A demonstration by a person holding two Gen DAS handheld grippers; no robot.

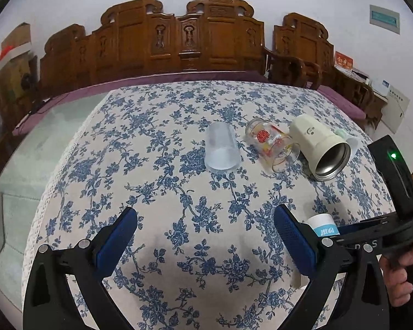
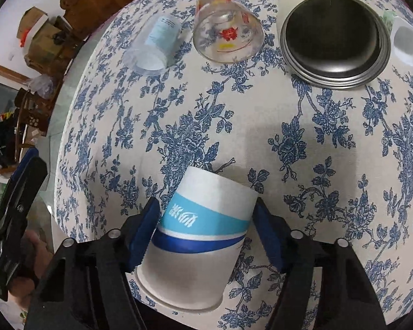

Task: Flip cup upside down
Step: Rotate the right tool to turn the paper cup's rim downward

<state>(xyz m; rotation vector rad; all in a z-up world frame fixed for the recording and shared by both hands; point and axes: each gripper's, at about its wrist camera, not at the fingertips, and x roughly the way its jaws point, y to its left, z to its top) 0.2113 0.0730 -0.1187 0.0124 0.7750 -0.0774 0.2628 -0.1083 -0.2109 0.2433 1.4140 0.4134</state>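
Right claw (image 2: 205, 214) grips the paper cup (image 2: 203, 228) across its blue band, closed end pointing away, rim toward the camera, held over the near edge of the tabletop (image 2: 330, 143). Flip looks partway: cup turned, not set down yet. Left claw (image 1: 205, 238) wide, holding nothing. Left view catches only the cup's base at 4 o'clock; right view shows the whole grip plus plastic cup (image 2: 151, 49), glass (image 2: 228, 35), steel mug (image 2: 333, 33) lying at 12.

White paper cup (image 2: 203, 236) with blue bands, inverted and tilted, above the floral tablecloth (image 2: 330, 148).
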